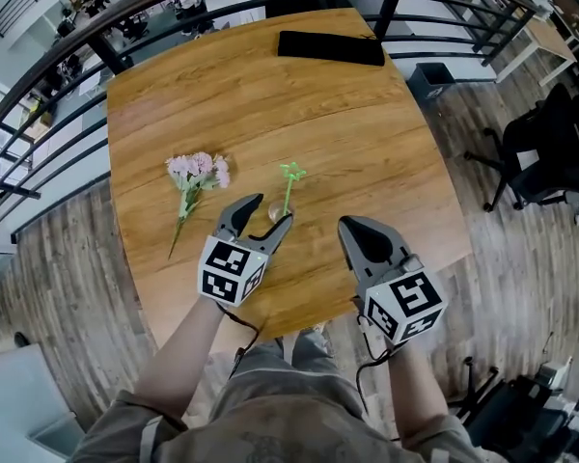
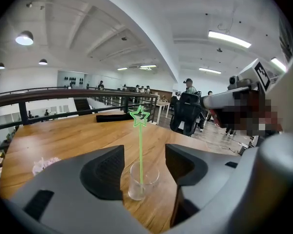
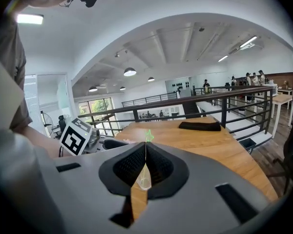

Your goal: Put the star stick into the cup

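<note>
The green plastic star stick (image 2: 140,145) stands upright in the small clear glass cup (image 2: 149,179). Your left gripper (image 1: 270,210) has its jaws apart on either side of the cup; your right gripper (image 1: 352,228) is closed and empty. The placing looks done, so draw the left gripper straight back without clipping the cup.

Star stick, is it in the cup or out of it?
In. The star stick stands upright with its bottom end inside the clear cup. The open left claw isn't holding it.
</note>
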`<state>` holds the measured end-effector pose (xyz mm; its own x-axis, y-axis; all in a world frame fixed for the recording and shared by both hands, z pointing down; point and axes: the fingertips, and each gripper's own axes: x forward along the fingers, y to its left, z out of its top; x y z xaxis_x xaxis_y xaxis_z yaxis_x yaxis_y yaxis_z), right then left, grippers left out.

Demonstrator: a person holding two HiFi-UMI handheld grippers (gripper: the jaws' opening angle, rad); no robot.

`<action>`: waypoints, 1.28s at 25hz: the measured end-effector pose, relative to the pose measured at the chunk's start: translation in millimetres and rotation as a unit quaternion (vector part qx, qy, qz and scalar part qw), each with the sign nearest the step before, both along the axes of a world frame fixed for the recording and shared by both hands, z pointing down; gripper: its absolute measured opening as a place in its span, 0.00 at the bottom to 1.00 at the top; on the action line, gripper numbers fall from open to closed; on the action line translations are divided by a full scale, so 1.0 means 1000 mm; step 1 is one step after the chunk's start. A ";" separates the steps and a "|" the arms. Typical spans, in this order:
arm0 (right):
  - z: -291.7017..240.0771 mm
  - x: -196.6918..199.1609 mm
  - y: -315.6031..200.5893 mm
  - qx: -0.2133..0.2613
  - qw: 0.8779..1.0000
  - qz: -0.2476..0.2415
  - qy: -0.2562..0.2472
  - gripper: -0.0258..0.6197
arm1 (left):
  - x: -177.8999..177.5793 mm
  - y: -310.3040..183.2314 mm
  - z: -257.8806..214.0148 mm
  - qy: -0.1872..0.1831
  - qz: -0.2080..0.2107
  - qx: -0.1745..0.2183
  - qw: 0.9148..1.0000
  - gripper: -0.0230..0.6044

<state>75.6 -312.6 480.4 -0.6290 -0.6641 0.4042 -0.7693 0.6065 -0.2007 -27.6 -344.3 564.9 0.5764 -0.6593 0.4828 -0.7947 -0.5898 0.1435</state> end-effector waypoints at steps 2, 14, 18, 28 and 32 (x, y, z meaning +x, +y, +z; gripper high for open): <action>-0.021 0.004 -0.002 0.025 1.000 0.006 -0.010 0.09 | -0.003 0.002 -0.016 -0.001 0.000 0.011 1.000 0.48; -0.145 0.017 0.030 0.146 0.988 -0.010 -0.050 0.09 | -0.028 0.025 -0.145 -0.009 -0.018 0.098 0.995 0.24; -0.184 0.027 0.057 0.188 0.981 -0.007 -0.048 0.09 | -0.033 0.046 -0.189 0.012 -0.025 0.141 0.990 0.14; -0.221 0.050 0.119 0.222 0.974 0.004 -0.051 0.09 | -0.023 0.109 -0.240 -0.006 0.009 0.214 0.977 0.08; -0.210 0.043 0.130 0.210 0.977 -0.013 -0.036 0.09 | -0.025 0.128 -0.234 0.004 0.007 0.204 0.979 0.07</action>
<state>119.1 -182.8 270.3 -0.6645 -0.7453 0.0543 -0.7457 0.6661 0.0173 -52.9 -215.8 331.4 0.5896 -0.7881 0.1767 -0.7857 -0.6104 -0.1007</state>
